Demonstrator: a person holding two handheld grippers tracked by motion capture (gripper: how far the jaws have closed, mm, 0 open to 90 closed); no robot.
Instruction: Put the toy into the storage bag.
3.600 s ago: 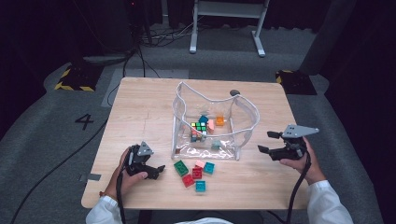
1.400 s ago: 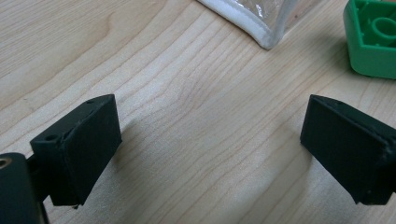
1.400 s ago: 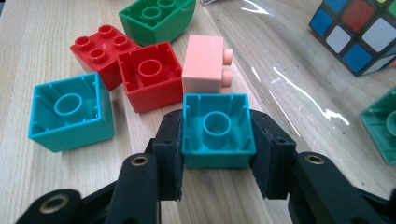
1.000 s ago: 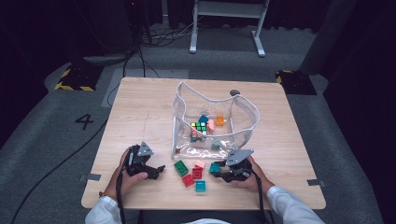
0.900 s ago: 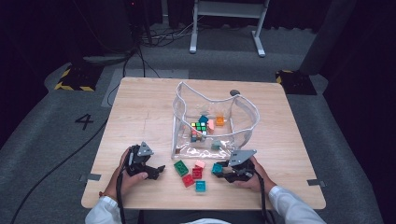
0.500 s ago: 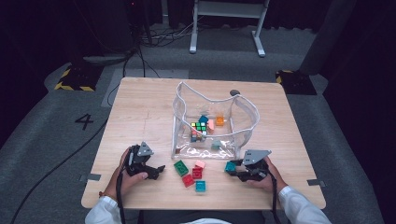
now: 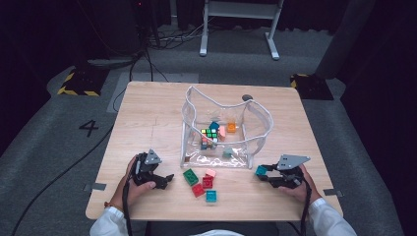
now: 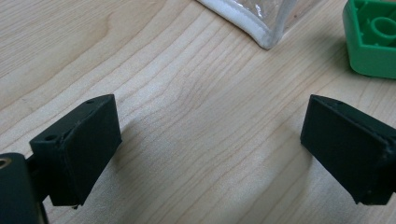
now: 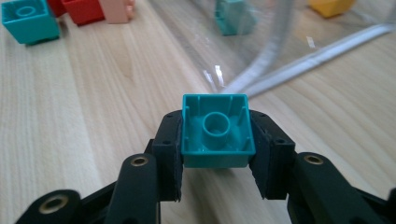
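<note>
1. While the right gripper [image 7: 262, 173] hangs near the table's [image 7: 147, 113] front right, its jaws clamp a teal building block [image 9: 217, 130], hollow underside facing the camera.
2. Just beyond stands a clear plastic pouch [image 7: 255, 118] holding a puzzle cube [image 7: 210, 134].
3. Jaws spread wide, the left gripper [image 8: 210, 144] holds nothing over bare wood, near a green block [image 8: 373, 37].

Black right tongs [image 9: 217, 154] hold a teal brick [image 9: 217, 130]; pale wooden table [image 7: 147, 113], clear white-edged bag [image 7: 223, 128].
</note>
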